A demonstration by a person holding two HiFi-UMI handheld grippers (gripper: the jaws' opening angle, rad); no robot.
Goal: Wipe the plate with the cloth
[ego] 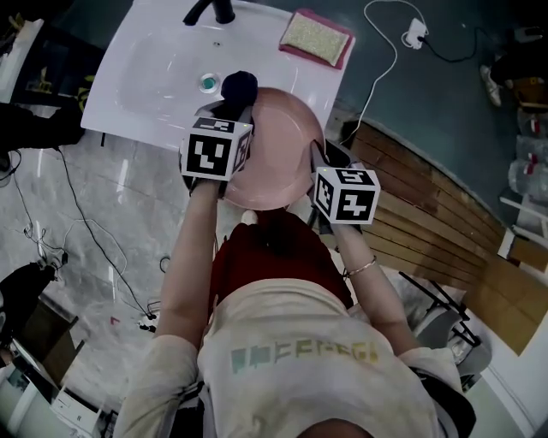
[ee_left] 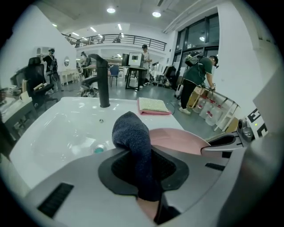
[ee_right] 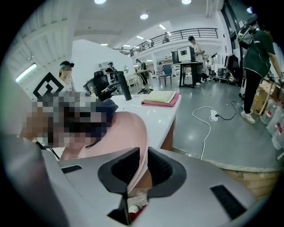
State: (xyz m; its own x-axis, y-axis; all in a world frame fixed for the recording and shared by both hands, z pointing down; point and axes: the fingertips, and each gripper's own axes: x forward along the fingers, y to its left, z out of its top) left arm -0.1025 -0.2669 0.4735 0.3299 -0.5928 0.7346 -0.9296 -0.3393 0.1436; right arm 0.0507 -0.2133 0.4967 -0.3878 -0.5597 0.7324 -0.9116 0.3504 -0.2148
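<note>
My left claw [ee_left: 143, 166] grips a dark blue terry cloth [ee_left: 132, 133] at the edge of the round pink plate [ee_left: 177, 140]. My right claw [ee_right: 138, 170] is closed on that plate's rim.

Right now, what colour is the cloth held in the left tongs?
Dark blue-grey. The cloth shows best in the left gripper view.

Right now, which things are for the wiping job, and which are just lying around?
For the job: pink plate, held by the right gripper; dark cloth, held by the left gripper.
Just lying about: sponge, black tap, white plug and cable.
</note>
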